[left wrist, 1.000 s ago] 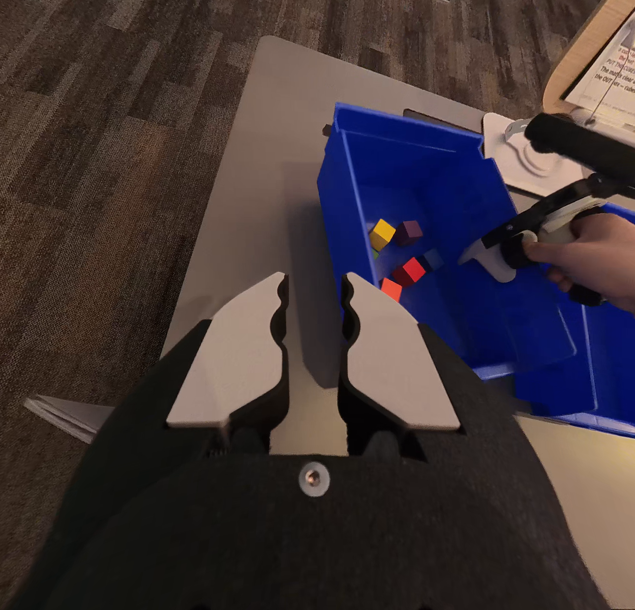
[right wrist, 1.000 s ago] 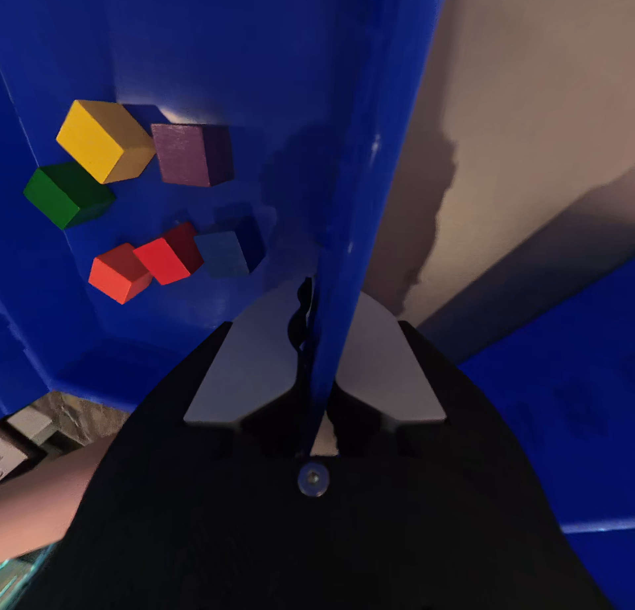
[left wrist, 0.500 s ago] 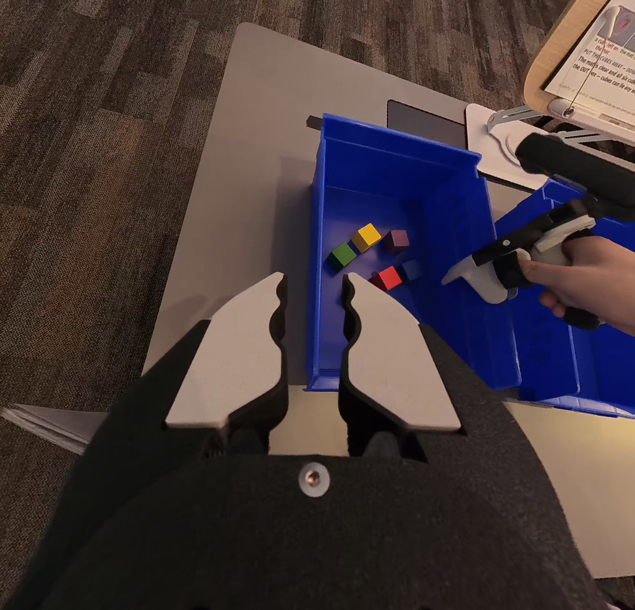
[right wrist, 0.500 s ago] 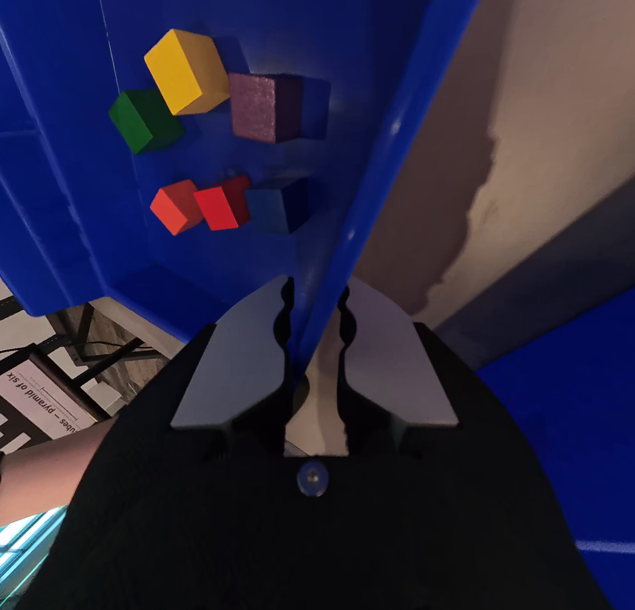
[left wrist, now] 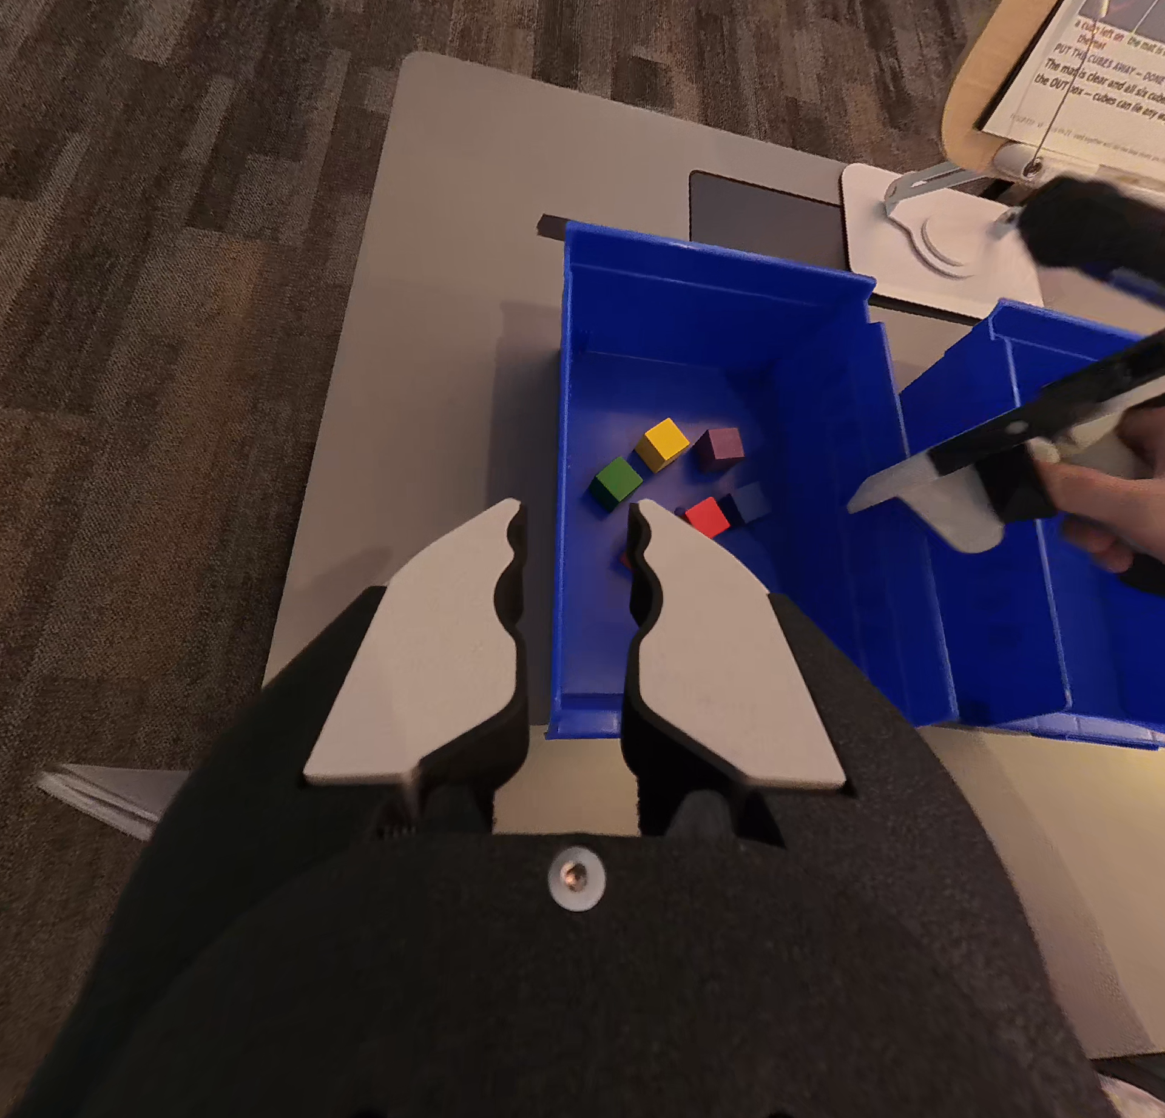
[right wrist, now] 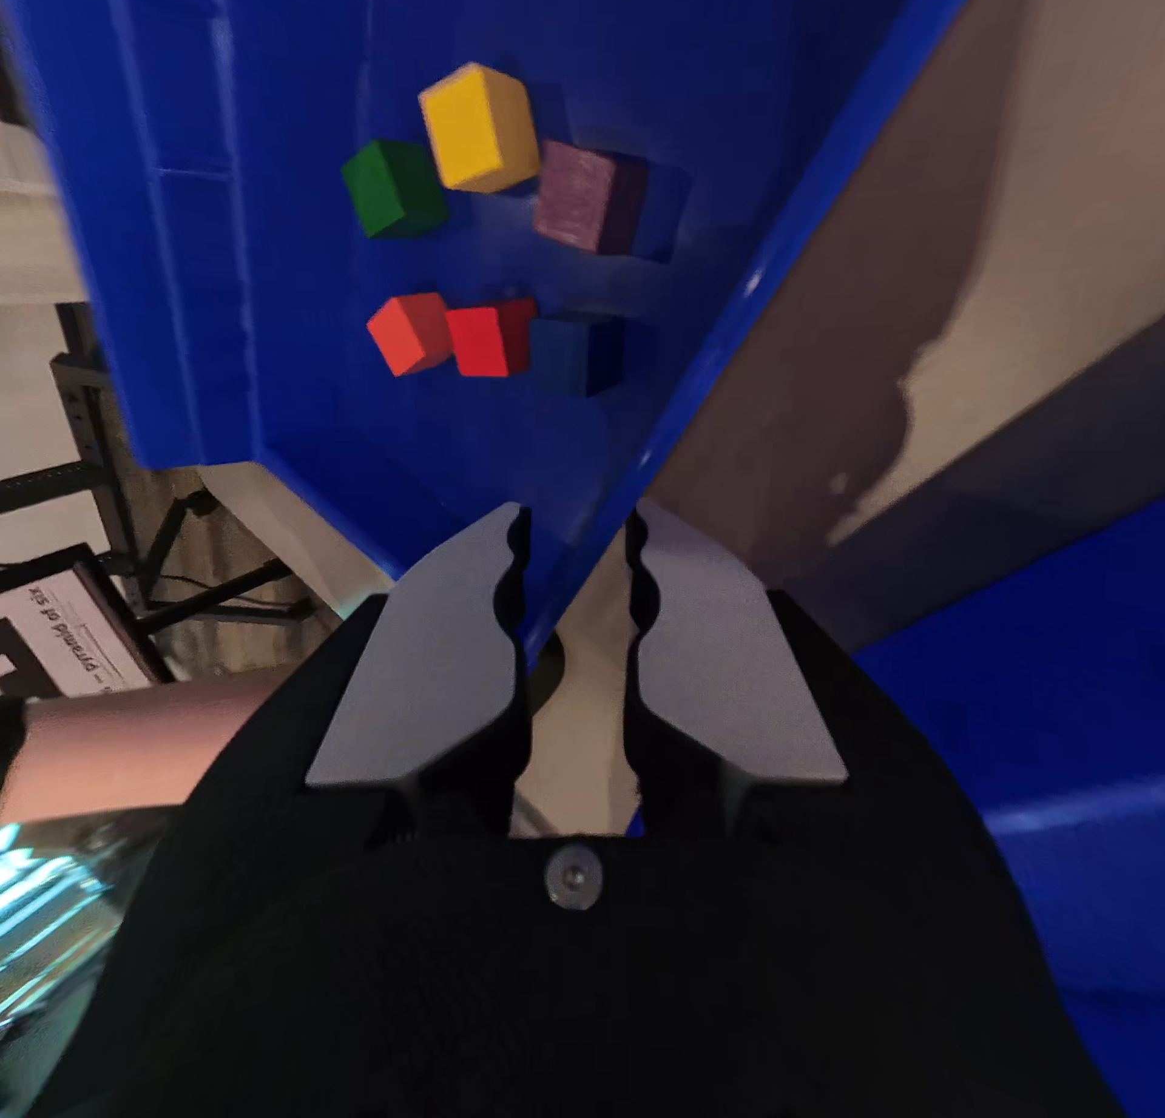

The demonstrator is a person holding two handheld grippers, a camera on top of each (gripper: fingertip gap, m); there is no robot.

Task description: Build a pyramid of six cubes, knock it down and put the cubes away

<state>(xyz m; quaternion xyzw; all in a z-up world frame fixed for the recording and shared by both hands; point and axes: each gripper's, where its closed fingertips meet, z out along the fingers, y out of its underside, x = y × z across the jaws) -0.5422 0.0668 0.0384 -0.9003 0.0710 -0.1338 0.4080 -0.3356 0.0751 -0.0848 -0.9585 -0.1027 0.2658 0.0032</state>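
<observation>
Six cubes [right wrist: 479,136] lie loose in the left blue bin [left wrist: 819,344] on the table [left wrist: 441,268], while both the left gripper [left wrist: 575,511] and right gripper [right wrist: 575,517] gape empty.

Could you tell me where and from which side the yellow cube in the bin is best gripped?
Probably from above, fingers on two opposite side faces of the yellow cube. It lies loose on the bin floor; the green cube seems to touch one corner, so choose the freer faces.
</observation>
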